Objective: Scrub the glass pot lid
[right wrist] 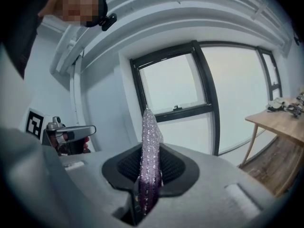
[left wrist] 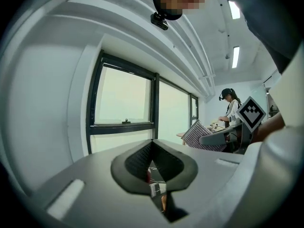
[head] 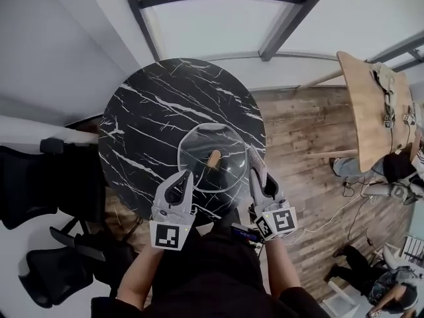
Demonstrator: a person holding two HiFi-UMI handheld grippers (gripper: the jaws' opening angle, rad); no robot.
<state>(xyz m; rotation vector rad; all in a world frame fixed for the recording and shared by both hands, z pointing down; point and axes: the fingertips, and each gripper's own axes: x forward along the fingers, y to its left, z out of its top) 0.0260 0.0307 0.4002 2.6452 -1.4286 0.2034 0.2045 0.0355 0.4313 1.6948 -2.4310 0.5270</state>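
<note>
Head view: the glass pot lid (head: 222, 136) lies flat on the round black marble table (head: 149, 111). It sits close to the tabletop's near edge and a little toward its right edge. Its brown knob (head: 213, 158) stands at the middle of the glass.

The left gripper (head: 187, 175) reaches in over the near edge, and its tips are at the lid's near-left rim. Whether they press on the rim cannot be told from above. In the left gripper view the jaws are closed tip to tip. In the narrow slit beneath the tips only slivers of marble, a strip of metal rim and a speck of the knob's brown show.

The right gripper (head: 257, 179) comes in from the near-right and is clamped on a glittery scrub pad (head: 256, 158). In the right gripper view the pad stands upright between the ribbed pads, silver-purple, and pokes out well past the tips. Seen from above, the pad is at the lid's right rim. Contact with the glass is too fine to judge.

The rest of the tabletop, toward the far and left edges, is bare marble. Beyond the left edge stand black chairs (head: 46, 184). Beyond the right edge is plank floor (head: 298, 131) and a light wooden table (head: 363, 111). In the left gripper view a person (left wrist: 231, 109) stands in the background by the window (left wrist: 124, 99).
</note>
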